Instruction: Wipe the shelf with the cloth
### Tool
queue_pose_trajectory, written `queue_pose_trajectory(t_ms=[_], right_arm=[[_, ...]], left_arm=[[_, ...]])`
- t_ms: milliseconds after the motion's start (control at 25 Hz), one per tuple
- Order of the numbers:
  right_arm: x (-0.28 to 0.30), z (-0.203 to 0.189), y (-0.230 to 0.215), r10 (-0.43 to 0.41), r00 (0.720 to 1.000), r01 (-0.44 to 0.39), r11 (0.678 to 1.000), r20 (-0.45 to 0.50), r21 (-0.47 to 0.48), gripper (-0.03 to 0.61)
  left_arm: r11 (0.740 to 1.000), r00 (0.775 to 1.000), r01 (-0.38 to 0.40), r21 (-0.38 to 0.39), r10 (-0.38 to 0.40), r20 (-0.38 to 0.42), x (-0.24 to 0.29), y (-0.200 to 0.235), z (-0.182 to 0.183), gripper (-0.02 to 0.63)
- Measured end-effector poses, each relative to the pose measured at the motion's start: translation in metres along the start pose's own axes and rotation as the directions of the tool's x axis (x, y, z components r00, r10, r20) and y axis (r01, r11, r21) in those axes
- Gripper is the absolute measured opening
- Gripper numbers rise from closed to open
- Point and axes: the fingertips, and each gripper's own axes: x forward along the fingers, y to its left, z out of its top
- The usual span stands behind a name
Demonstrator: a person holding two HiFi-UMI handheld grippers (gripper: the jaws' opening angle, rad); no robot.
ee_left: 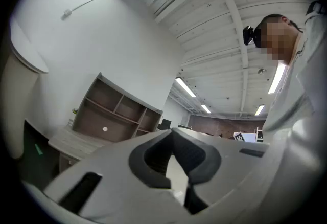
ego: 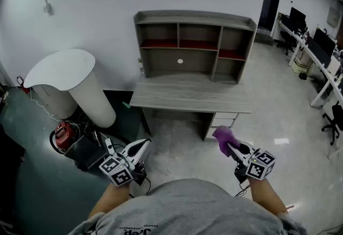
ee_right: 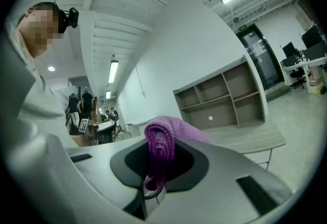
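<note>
**Cloth held well short of the shelf**

The right gripper point(ego: 231, 148) is clamped on the purple cloth point(ego: 222, 134), near the person and well apart from the shelf point(ego: 194, 46) standing on the far tabletop point(ego: 187, 95). The left gripper point(ego: 140, 147) has its jaws together, holding nothing.

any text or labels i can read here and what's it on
Nothing reads clearly.
Grey shirt: dark print at the frame's bottom edge, cut off, unreadable.
Green sign: too small to read.
Left gripper and right gripper, which grips the purple cloth: square markers only, no words.
</note>
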Motion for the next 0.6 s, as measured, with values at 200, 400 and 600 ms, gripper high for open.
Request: queue_pose_trajectory(t_ms=[200,400,600], right_arm=[[-0.006,-0.004,-0.006,0.015,1.000,-0.015,1.000,0.006,0.011,0.058],[-0.018,-0.001,-0.016,0.023,1.000,-0.023,1.000,0.005,0.007,0.060],[-0.044,0.004,-0.032,0.034,0.999,-0.034,0.999,0.003,0.032,0.060]], left_arm=[[1.000,1.000,0.000,-0.005,0.000,-0.001,0.006,-0.007,-0.005,0.024],[1.000,1.000,-0.008,-0.009,0.008,0.001,0.018,-0.017,-0.010,0.025],[1.000,1.000,-0.011,-0.009,0.011,0.004,0.037,-0.040,-0.021,0.024]])
